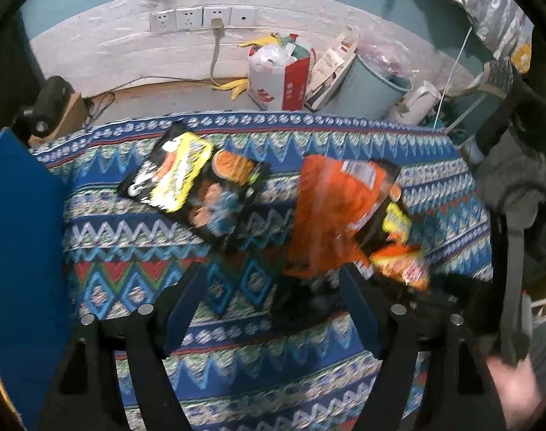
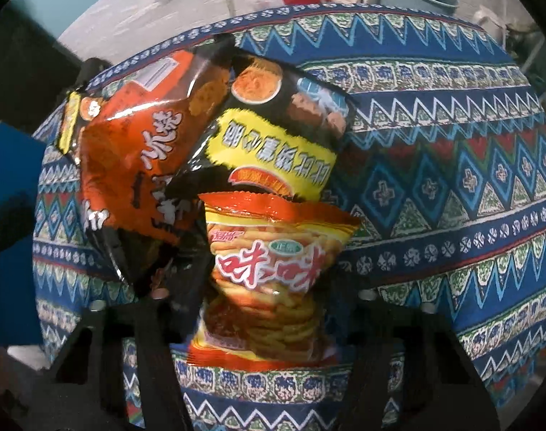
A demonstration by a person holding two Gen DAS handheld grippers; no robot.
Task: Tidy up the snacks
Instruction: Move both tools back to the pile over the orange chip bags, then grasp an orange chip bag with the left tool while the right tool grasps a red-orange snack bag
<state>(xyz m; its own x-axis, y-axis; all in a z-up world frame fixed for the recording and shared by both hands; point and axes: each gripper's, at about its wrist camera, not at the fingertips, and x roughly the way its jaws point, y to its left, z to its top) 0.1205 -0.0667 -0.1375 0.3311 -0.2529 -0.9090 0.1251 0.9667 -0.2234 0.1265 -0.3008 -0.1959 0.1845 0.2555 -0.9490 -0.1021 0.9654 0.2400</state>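
Right tongs point(image 2: 265, 309) pinching red stick-snack bag point(image 2: 269, 265) beside black-yellow bag point(image 2: 273, 143); crinkly film may slip. Left tongs point(image 1: 273, 298) wide, empty, near orange bag point(image 1: 330, 208).

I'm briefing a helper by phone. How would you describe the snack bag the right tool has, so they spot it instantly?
Start at the blue zigzag-patterned tablecloth. Three snack bags cluster on it; the nearest one sits pinched at its waist in the right tool. Unlike the dark orange bag and the black-and-yellow bag behind it, it shows golden sticks through a clear front under red characters.
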